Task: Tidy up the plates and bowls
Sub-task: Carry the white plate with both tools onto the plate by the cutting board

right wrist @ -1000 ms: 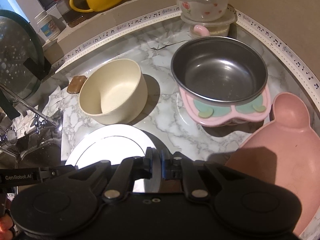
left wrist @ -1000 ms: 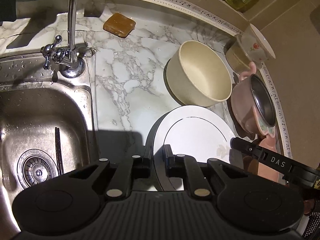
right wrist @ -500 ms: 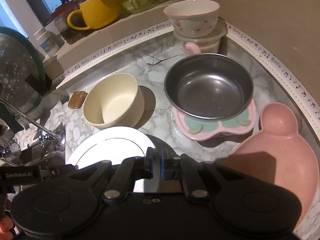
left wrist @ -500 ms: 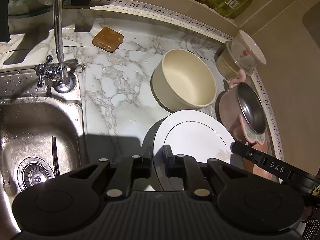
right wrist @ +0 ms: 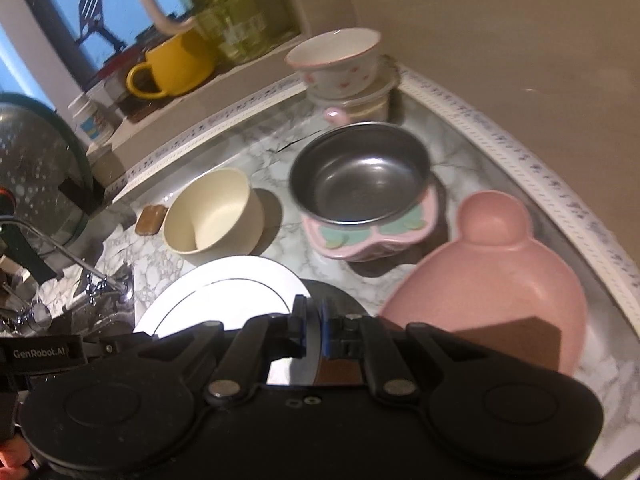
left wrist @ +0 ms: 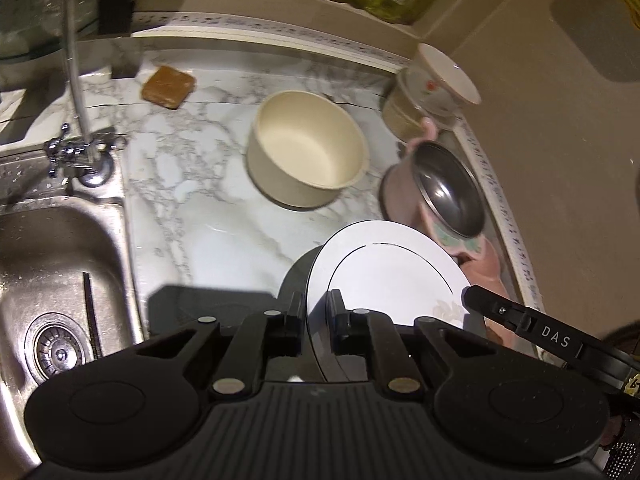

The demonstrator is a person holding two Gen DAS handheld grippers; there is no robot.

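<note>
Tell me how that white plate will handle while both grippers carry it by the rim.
The white plate looks glazed and glossy, so it may slip in the thin edge grips of the left gripper and right gripper. It seems rigid, probably ceramic, likely to chip against the steel bowl.

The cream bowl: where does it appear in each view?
Left wrist view: cream bowl at upper centre, beyond the white plate.
Right wrist view: cream bowl left of centre, beyond the plate.
Shared landmark: steel bowl, to its right in both.
</note>
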